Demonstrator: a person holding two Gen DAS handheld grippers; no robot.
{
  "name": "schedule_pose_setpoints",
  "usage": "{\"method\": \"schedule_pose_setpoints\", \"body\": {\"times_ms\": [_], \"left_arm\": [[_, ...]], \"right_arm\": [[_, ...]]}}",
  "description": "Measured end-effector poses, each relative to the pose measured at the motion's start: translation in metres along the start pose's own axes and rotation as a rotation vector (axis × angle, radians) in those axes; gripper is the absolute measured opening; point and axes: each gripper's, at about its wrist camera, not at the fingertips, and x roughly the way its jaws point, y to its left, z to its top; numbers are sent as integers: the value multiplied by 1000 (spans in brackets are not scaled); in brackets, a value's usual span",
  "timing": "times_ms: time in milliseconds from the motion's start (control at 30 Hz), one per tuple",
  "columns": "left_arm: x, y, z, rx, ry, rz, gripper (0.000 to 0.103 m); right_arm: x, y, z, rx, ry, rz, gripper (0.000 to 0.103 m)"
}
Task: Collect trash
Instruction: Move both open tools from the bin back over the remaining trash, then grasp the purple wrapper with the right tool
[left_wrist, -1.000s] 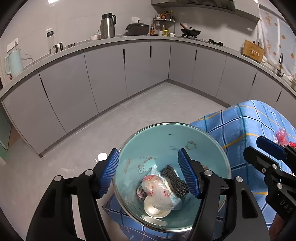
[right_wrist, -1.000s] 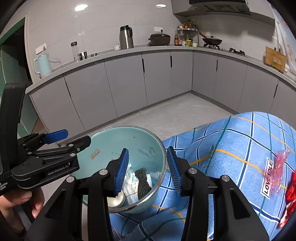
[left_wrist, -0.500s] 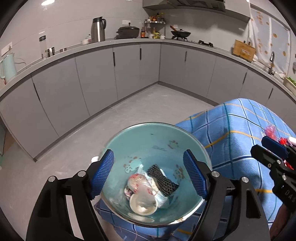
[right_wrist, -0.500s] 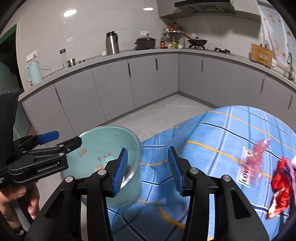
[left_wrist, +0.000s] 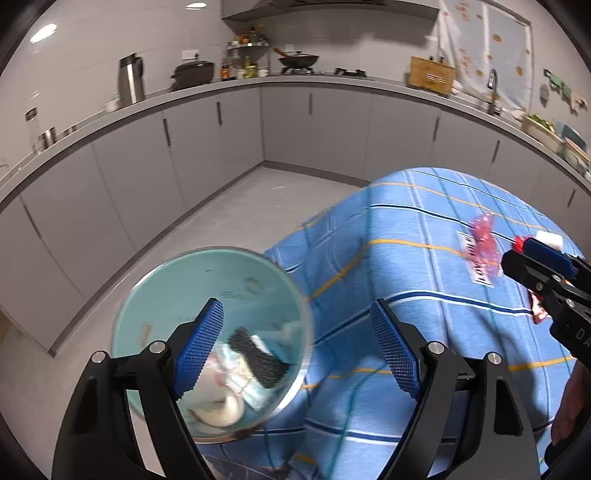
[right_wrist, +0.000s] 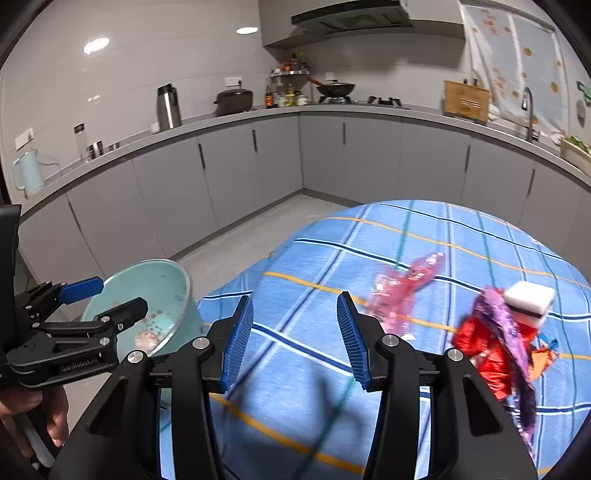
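Observation:
A teal bowl (left_wrist: 207, 280) sits at the left edge of the blue checked tablecloth (left_wrist: 424, 229). It holds crumpled wrappers (left_wrist: 232, 369), a black mesh piece (left_wrist: 258, 354) and a white lid (left_wrist: 221, 406). My left gripper (left_wrist: 295, 306) hovers over the bowl's right rim, its jaws opening and pressing on nothing. My right gripper (right_wrist: 294, 297) is open over bare cloth, empty. Ahead and to its right lie a pink wrapper (right_wrist: 402, 291), a red wrapper (right_wrist: 487, 350) under a purple one (right_wrist: 506, 332), and a white block (right_wrist: 530, 295).
Grey cabinets under a counter (right_wrist: 332, 110) ring the room, bearing a kettle, a thermos, a pot and a wok. Grey floor (left_wrist: 240, 214) lies beyond the table's edge. A person's hand (right_wrist: 55, 417) holds the left gripper (right_wrist: 122, 293) beside the bowl (right_wrist: 155, 284).
Both grippers have swung right, away from the bowl, which now sits left in each view. The left jaws have spread wider. The red and purple wrappers and the white block came into the right view.

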Motion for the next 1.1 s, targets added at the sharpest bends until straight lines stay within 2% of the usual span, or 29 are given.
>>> {"method": "schedule_pose_setpoints", "body": {"times_ms": [433,800,1100], "left_arm": [[0,-64,14,98,-16,-64,82],[13,-124,27,183,-26,-137,85],[38,-168,36,235,-2,-172,85]], "right_arm": [[-28,-52,-14,76,-31,-59,50],[-53,-122,-32,168,-40,-221,51],[-55,-151,-48,199,-6,-312,51]]}}
